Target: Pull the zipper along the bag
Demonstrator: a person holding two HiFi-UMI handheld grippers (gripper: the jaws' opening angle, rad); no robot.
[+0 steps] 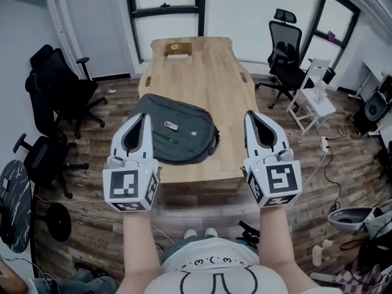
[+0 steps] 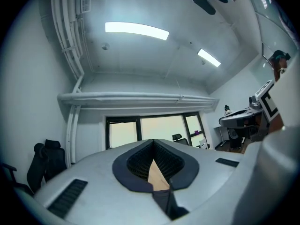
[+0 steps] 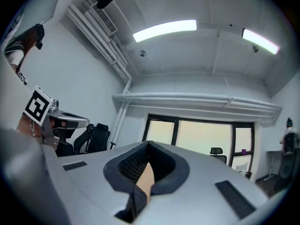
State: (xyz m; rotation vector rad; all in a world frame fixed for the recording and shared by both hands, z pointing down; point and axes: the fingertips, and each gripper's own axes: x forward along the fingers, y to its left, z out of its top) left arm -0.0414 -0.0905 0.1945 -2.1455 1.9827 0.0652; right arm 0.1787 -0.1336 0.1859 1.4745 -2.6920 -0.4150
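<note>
bag (image 1: 177, 136): dark grey, lying flat on the near end of the desk (image 1: 208, 72), its near edge close to the desk edge. i cannot make out the zipper pull at this size.

on top of the bag, toward its far left: a small flat item (image 1: 171, 125), touching the fabric.

left hand-held gripper (image 1: 146, 118): held in the air on the near left of the bag, tips overlapping the bag's left edge in the head view. in its own view (image 2: 152, 140) the jaws are pressed together with nothing between them, pointing at the window wall and ceiling, not the bag.

right hand-held gripper (image 1: 250, 115): in the air on the near right of the bag, apart from it. in its own view (image 3: 147, 143) the jaws are likewise closed and empty.

beyond the bag, at the far end of the desk: a brown box (image 1: 177, 49), well apart from the bag.

left of the bag, on the floor: black chairs (image 1: 61, 84), off the desk.

right of the bag and further back: another black chair (image 1: 285, 48) and a white stand (image 1: 315, 103).

right of the bag, on the floor: a cable (image 1: 324, 158).
</note>
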